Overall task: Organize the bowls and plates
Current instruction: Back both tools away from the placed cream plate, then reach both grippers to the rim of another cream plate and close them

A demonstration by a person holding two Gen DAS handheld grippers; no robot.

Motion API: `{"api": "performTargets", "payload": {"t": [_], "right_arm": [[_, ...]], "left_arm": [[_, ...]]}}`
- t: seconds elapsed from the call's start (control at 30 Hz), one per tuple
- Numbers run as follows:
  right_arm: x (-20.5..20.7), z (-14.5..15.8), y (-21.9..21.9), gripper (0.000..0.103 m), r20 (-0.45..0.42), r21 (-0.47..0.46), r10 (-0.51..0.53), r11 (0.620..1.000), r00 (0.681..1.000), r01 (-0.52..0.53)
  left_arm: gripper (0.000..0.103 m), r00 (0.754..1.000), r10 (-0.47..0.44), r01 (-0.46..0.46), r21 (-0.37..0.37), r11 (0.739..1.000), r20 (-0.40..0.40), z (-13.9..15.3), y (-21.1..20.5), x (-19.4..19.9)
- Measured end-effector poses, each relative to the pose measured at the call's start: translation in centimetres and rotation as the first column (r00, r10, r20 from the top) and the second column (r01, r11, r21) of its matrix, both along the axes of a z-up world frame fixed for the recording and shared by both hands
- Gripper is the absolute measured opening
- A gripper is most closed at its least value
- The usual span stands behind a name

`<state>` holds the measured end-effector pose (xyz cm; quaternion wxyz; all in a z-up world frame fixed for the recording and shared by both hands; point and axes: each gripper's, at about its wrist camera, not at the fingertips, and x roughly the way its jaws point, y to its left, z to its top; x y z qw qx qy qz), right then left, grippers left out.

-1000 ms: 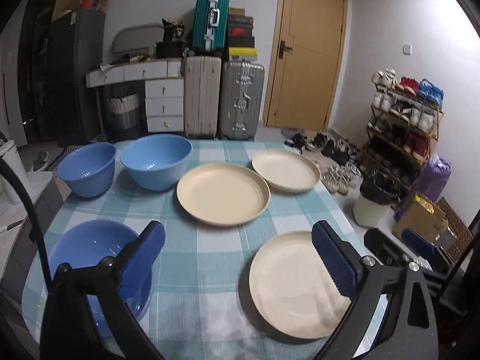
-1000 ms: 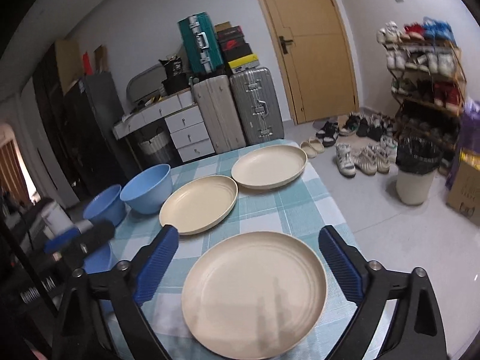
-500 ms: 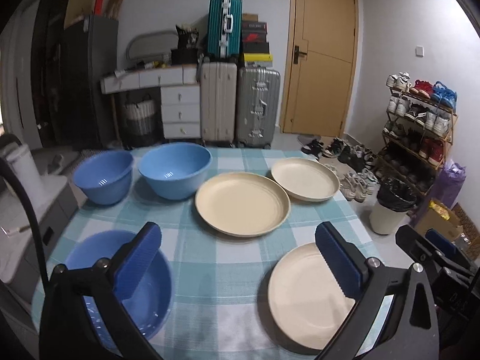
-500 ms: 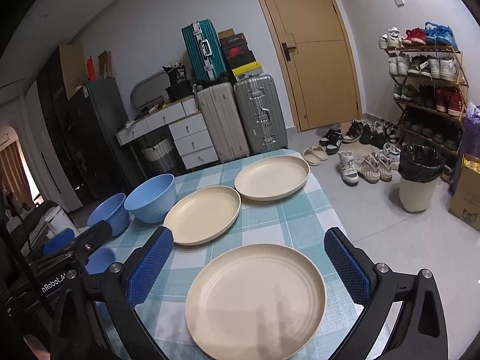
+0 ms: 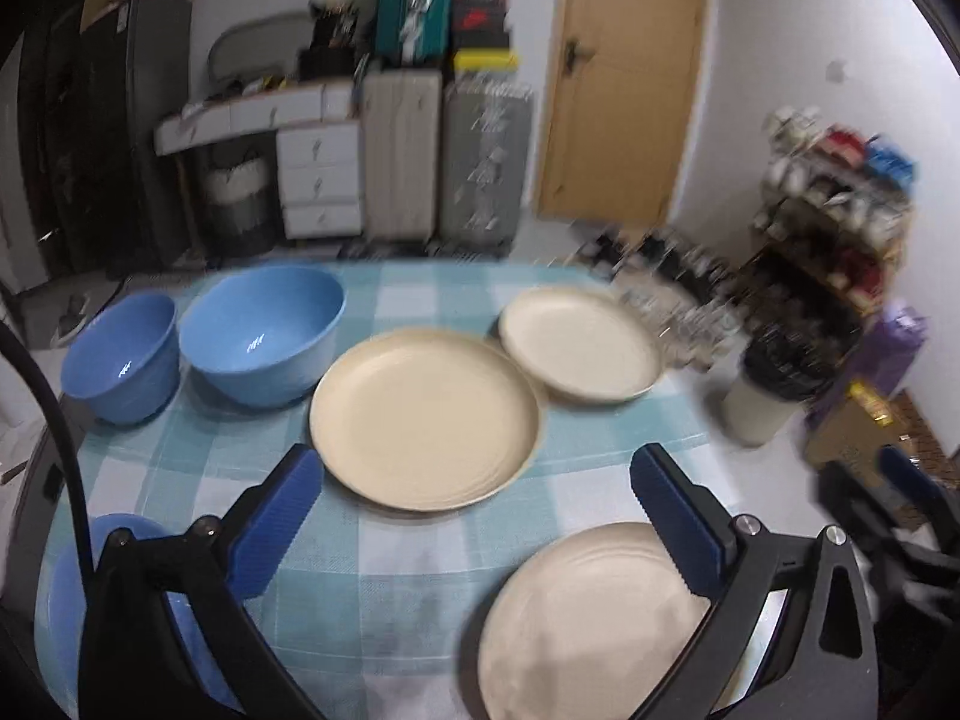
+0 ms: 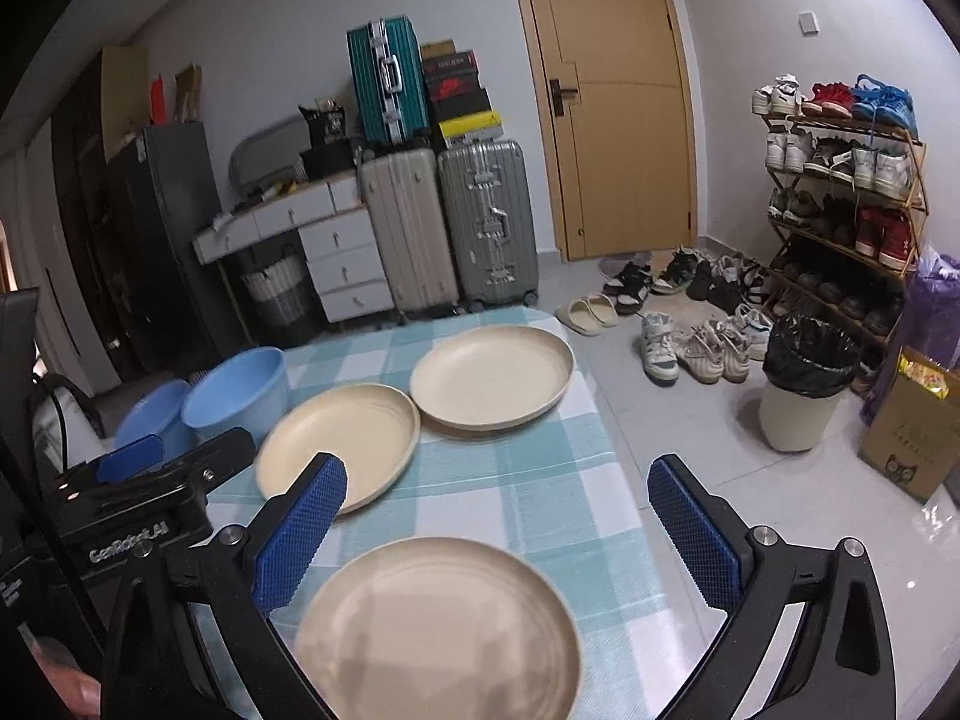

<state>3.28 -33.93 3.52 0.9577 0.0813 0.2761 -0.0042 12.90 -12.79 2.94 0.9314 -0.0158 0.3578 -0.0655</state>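
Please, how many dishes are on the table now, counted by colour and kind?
Cream plates: 3, the near one, the middle one and the far one.
Blue bowls: 3, the large one, the smaller one beside it and the near one, partly hidden behind the left tongs.
Total: 6 dishes on the checked tablecloth.

It was a home entryway: suitcases point(image 6: 447, 234) stood by the door point(image 6: 612, 102), beside a laden shoe rack point(image 6: 840, 180).
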Motion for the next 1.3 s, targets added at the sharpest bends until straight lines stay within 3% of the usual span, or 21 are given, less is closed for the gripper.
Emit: {"api": "performTargets", "payload": {"t": [0.1,0.17,0.23,0.3,0.5,0.63,0.8,0.93,1.03,1.17,1.3], "right_arm": [[2.4,-0.7,-1.0,0.102,-0.046,0.074,0.017,0.997,0.999,-0.014],[4.3,-1.2,-1.5,0.102,-0.088,0.125,0.010,0.992,0.996,0.001],[6.5,-1.7,-1.5,0.102,-0.134,0.164,0.025,0.987,0.991,-0.003],[8.8,-2.4,-1.1,0.102,-0.179,0.189,0.052,0.982,0.983,-0.018],[14.2,-5.8,0.2,0.102,-0.317,0.324,0.099,0.946,0.943,0.009],[16.6,-7.6,1.2,0.099,-0.363,0.348,0.124,0.937,0.923,0.011],[18.9,-10.3,2.5,0.085,-0.435,0.416,0.187,0.909,0.881,0.013],[20.2,-11.3,4.1,0.084,-0.456,0.400,0.212,0.916,0.864,-0.013],[21.3,-12.3,4.4,0.083,-0.488,0.422,0.203,0.906,0.849,0.026],[22.7,-13.2,4.7,0.076,-0.515,0.451,0.211,0.891,0.831,0.053],[23.7,-13.5,5.2,0.070,-0.511,0.457,0.201,0.887,0.836,0.067]], "left_arm": [[0.103,0.984,0.078,-0.078,0.008,0.997,-0.158,-2.4,1.1,3.7],[0.103,0.961,0.087,-0.121,-0.118,0.986,-0.262,-3.9,2.8,5.6],[0.103,0.940,0.089,-0.171,-0.230,0.958,-0.329,-5.1,4.3,6.5],[0.103,0.923,0.101,-0.203,-0.247,0.948,-0.371,-5.9,4.8,7.2],[0.103,0.917,0.095,-0.197,-0.232,0.953,-0.388,-6.2,4.5,8.3],[0.103,0.903,0.121,-0.221,-0.203,0.954,-0.413,-6.7,4.7,9.3],[0.103,0.884,0.142,-0.250,-0.194,0.949,-0.446,-7.6,5.5,10.1],[0.103,0.879,0.129,-0.244,-0.200,0.949,-0.460,-8.1,5.5,10.7],[0.102,0.873,0.126,-0.232,-0.174,0.957,-0.472,-8.5,5.3,11.2],[0.102,0.861,0.132,-0.258,-0.197,0.946,-0.491,-9.2,5.9,11.6],[0.102,0.856,0.136,-0.275,-0.218,0.936,-0.498,-9.5,6.2,11.7]]}}
